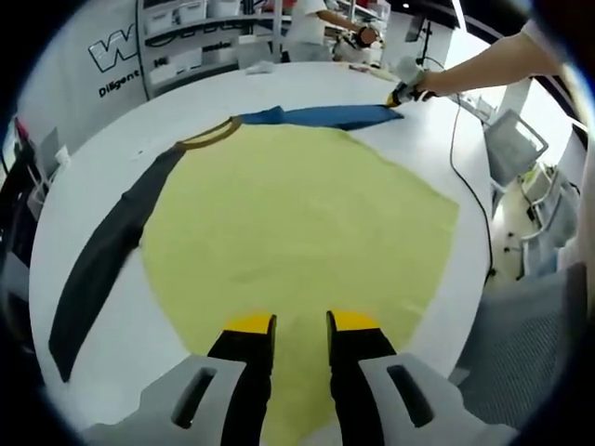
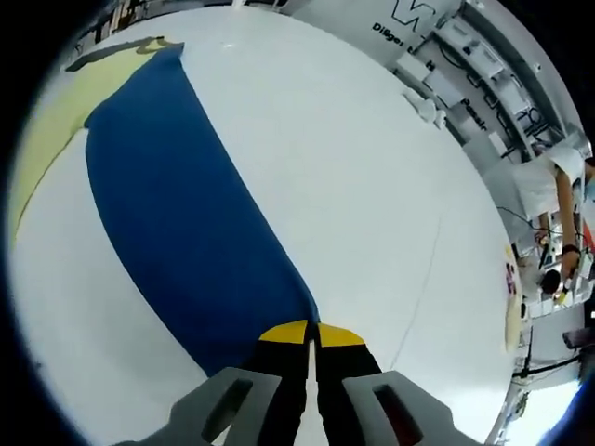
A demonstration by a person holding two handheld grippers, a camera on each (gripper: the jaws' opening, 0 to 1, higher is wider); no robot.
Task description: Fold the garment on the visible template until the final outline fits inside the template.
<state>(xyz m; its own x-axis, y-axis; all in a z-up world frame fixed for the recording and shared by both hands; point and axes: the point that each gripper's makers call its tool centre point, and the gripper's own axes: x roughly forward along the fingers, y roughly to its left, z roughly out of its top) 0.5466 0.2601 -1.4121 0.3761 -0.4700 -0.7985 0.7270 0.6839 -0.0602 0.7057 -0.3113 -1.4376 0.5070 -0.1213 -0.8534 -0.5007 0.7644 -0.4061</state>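
A shirt with a pale yellow body [image 1: 297,223] lies flat on the white round table [image 1: 112,167]. Its dark grey sleeve [image 1: 102,260] stretches out on the left, and its blue sleeve [image 1: 325,116] runs along the far side past the ribbed collar [image 1: 209,137]. My left gripper [image 1: 301,321] is open just over the yellow hem, with nothing between its jaws. My right gripper [image 1: 402,96], held by a person's hand, sits at the blue sleeve's far end. In the right gripper view, that gripper [image 2: 311,330] is shut on the cuff of the blue sleeve [image 2: 177,195]; the yellow body [image 2: 46,130] lies beyond.
A black cable [image 1: 465,177] trails across the table's right side and over its edge. Shelves with white bins [image 1: 186,37] and a person [image 1: 311,28] stand behind the table. Office chairs [image 1: 511,139] stand to the right. White table surface [image 2: 353,167] spreads beside the sleeve.
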